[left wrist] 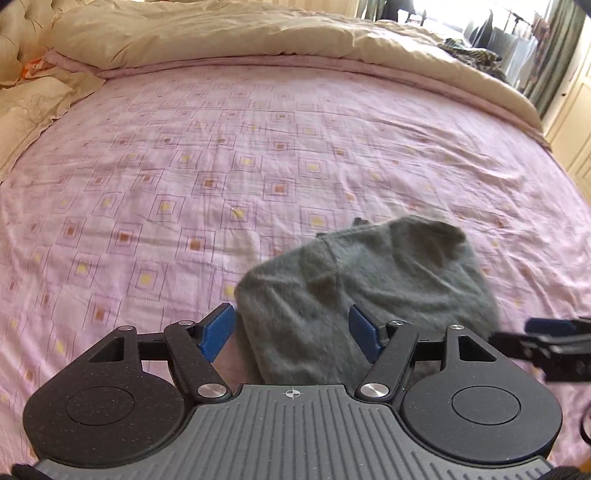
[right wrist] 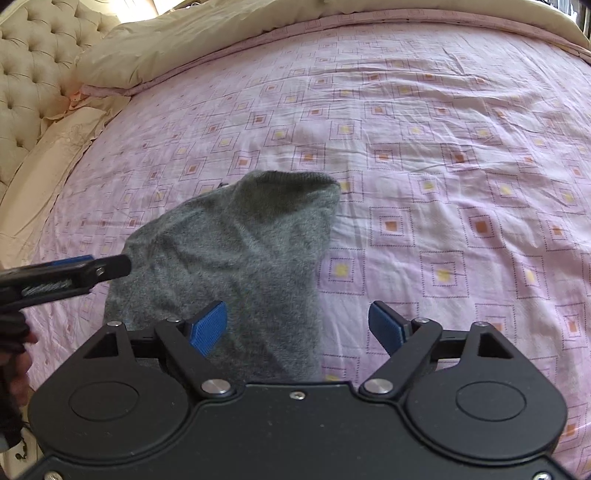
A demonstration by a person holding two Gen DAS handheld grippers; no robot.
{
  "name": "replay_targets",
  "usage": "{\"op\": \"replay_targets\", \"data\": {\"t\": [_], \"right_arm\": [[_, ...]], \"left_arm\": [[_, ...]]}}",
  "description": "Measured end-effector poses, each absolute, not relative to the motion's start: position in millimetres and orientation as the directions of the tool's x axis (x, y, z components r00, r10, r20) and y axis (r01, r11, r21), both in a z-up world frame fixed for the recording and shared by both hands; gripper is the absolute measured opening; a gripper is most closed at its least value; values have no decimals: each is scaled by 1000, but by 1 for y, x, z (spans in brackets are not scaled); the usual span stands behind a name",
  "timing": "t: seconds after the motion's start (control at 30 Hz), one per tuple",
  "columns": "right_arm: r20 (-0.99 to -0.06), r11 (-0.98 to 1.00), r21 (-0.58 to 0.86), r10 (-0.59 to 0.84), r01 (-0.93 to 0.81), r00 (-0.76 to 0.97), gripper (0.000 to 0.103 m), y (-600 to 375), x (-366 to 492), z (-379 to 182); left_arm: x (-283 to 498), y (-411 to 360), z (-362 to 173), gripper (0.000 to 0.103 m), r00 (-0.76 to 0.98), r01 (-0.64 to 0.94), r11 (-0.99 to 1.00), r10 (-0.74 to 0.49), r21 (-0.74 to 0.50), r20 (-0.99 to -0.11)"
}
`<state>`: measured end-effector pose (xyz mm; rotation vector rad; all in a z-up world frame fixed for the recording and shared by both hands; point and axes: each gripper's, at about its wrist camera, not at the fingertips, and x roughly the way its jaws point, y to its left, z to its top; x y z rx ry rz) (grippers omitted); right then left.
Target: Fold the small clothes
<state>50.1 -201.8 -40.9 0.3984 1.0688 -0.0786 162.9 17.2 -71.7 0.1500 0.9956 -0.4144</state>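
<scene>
A small grey knitted garment lies folded on the pink patterned bedsheet, near the bed's front edge. My left gripper is open, its blue pads on either side of the garment's near left corner. In the right wrist view the same grey garment lies ahead and left, its ribbed hem raised at the far end. My right gripper is open over the garment's near right edge, with nothing between its fingers. The left gripper shows at the left edge there, and the right gripper at the right edge of the left view.
A cream duvet is bunched along the far side of the bed. A tufted cream headboard and a pillow stand to the left. Dark clothes lie at the far right corner. A hand shows at the left edge.
</scene>
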Motion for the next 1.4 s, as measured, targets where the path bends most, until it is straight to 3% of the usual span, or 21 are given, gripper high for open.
{"op": "replay_targets", "data": {"t": [0.27, 0.53, 0.7, 0.87, 0.93, 1.1, 1.4], "right_arm": [[-911, 922, 192, 40, 337, 411, 90, -201, 61, -58], [-930, 831, 172, -40, 529, 365, 95, -221, 64, -63], [-894, 805, 207, -74, 555, 441, 96, -221, 91, -44], [-927, 813, 147, -85, 564, 365, 96, -224, 140, -69], [-941, 818, 89, -117, 568, 316, 96, -228, 157, -83], [-945, 807, 21, -176, 590, 275, 98, -239, 173, -87], [-882, 839, 32, -232, 543, 410, 102, -216, 134, -34]], "left_arm": [[200, 38, -110, 68, 406, 288, 957, -146, -25, -902], [203, 54, -115, 74, 379, 350, 934, -209, -69, -902], [205, 57, -115, 74, 361, 359, 929, -232, -95, -903], [206, 63, -116, 75, 345, 383, 917, -257, -114, -903], [205, 64, -116, 77, 341, 398, 910, -263, -115, -902], [207, 69, -121, 95, 328, 405, 907, -263, -117, -907], [211, 77, -106, 103, 313, 416, 900, -274, -128, -909]]}}
